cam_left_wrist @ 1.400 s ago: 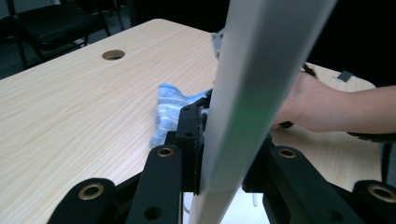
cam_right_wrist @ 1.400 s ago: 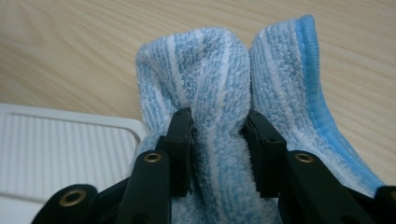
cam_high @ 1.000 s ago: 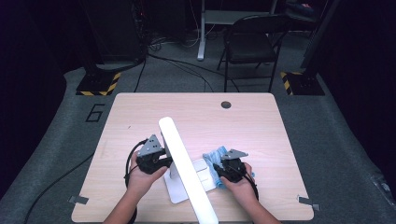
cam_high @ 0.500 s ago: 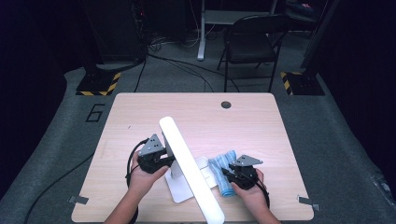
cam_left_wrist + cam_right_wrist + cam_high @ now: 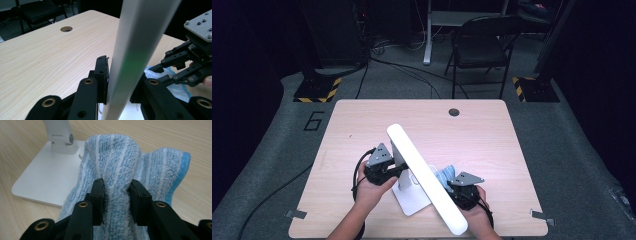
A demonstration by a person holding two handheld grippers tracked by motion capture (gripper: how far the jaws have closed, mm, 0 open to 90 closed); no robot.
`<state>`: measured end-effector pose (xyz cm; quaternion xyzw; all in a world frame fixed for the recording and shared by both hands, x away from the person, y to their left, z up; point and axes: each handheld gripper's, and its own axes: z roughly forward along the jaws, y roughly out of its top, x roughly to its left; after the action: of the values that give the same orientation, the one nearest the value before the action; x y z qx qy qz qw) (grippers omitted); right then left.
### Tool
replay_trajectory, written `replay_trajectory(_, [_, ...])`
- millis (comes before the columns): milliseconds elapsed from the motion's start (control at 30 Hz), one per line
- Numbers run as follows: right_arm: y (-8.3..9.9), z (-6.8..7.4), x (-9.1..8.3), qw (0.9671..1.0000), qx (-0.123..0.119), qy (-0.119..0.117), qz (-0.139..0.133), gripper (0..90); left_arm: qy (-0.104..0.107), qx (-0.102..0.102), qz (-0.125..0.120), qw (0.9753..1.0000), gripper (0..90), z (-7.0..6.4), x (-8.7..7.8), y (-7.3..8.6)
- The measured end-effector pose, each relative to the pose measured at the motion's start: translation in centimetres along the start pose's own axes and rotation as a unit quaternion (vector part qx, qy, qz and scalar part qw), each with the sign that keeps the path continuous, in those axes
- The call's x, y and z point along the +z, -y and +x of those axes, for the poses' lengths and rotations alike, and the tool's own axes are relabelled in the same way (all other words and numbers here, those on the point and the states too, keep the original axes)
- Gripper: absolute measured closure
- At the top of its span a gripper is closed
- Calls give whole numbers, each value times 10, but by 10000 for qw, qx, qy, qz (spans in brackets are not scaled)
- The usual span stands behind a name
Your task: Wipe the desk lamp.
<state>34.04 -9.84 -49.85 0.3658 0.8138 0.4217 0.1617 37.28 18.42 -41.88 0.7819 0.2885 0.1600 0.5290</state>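
In the high view, a white desk lamp (image 5: 424, 177) stands near the front edge of the wooden counter (image 5: 492, 135). Its long light bar slants from the middle of the counter down toward the person's side, above a flat white base (image 5: 412, 200). The left claw (image 5: 393, 167) sits against the lamp's upright arm, just under the bar, with the person's left hand (image 5: 371, 189) behind it. The right claw (image 5: 451, 184) lies on the other side of the bar, at a blue striped cloth (image 5: 446, 175) that rests partly on the base.

In the left gripper view, the left claw (image 5: 122, 82) is clamped on the lamp's white arm (image 5: 132, 57), one jaw pressed to each side of it. The right claw (image 5: 160, 72) shows farther off, with the cloth (image 5: 172, 86) beneath it.

In the right gripper view, the right claw (image 5: 116, 192) is clamped on a bunched fold of the cloth (image 5: 117, 165), which humps up between the jaws. The cloth drapes over a corner of the base (image 5: 42, 175) and onto the counter (image 5: 197, 145), beside the lamp's hinge (image 5: 61, 138).
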Motion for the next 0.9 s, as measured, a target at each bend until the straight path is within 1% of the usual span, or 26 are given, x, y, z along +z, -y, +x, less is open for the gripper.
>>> replay_trajectory(67, [-2, 1, -1, 10000, -69, 17, -50, 667, -87, -10, 47, 10000, 741, 0, 1, -1])
replay_trajectory(100, [-3, 1, -2, 9999, -129, 39, -51, 668, -112, -61, 23, 9999, 741, -1, 3, -1])
replay_trajectory(133, [-3, 1, -2, 9998, -133, 102, -45, 668, -158, -23, 24, 9999, 742, -2, 4, -2])
replay_trajectory(167, [-4, -2, -2, 9997, -181, 164, -34, 669, -211, -18, 19, 9998, 743, -3, 6, -3])
replay_trajectory(233, [-2, -11, -3, 9997, -28, 256, 3, 669, -262, 10, 23, 9997, 746, -4, 7, -4])
replay_trajectory(300, [1, -22, -5, 9992, 85, 390, -1, 670, -247, 1, 17, 9997, 746, -3, 7, -4])
replay_trajectory(333, [3, -26, -6, 9989, 172, 445, 8, 670, -277, 9, 10, 9996, 746, -3, 7, -4])
replay_trajectory(367, [6, -34, -8, 9983, 270, 523, 20, 669, -298, 20, 12, 9996, 747, -3, 7, -4])
replay_trajectory(400, [7, -38, -9, 9978, 355, 566, 51, 669, -328, 47, 21, 9994, 748, -2, 7, -4])
replay_trajectory(433, [10, -46, -11, 9973, 395, 616, 92, 669, -361, 39, 37, 9993, 749, -1, 7, -5])
replay_trajectory(467, [12, -51, -13, 9965, 507, 660, 88, 668, -358, 35, 47, 9993, 749, 0, 7, -5])
replay_trajectory(533, [16, -60, -14, 9952, 616, 745, 125, 665, -422, 20, 42, 9991, 749, 0, 7, -4])
replay_trajectory(567, [19, -64, -15, 9944, 690, 785, 151, 664, -421, 24, 37, 9991, 748, 1, 7, -4])
replay_trajectory(600, [21, -66, -14, 9938, 754, 793, 190, 658, -409, 19, 25, 9992, 748, 1, 7, -4])
replay_trajectory(633, [23, -69, -13, 9937, 739, 809, 242, 650, -390, 12, 21, 9992, 747, 1, 7, -4])
replay_trajectory(667, [25, -71, -12, 9932, 835, 771, 269, 641, -379, 13, 23, 9993, 745, 1, 6, -3])
replay_trajectory(700, [26, -72, -12, 9932, 845, 744, 281, 627, -363, 4, 17, 9993, 744, 1, 6, -3])
replay_trajectory(733, [26, -72, -12, 9930, 861, 771, 263, 597, -269, -24, -25, 9996, 742, 3, 6, -2])
replay_trajectory(767, [24, -71, -12, 9925, 827, 865, 258, 556, -207, -43, -17, 9998, 738, 5, 5, -2])
replay_trajectory(800, [23, -69, -13, 9919, 841, 928, 193, 523, -124, -83, -9, 9999, 733, 7, 4, -1])
replay_trajectory(833, [22, -69, -15, 9923, 800, 943, 120, 488, 3, -119, -37, 9999, 726, 9, 4, -1])
replay_trajectory(867, [21, -68, -17, 9918, 795, 1001, 14, 459, 127, -126, -46, 9998, 711, 10, 3, -1])
replay_trajectory(900, [18, -67, -19, 9914, 775, 1052, -90, 442, 182, -88, -31, 9998, 696, 10, 2, -1])
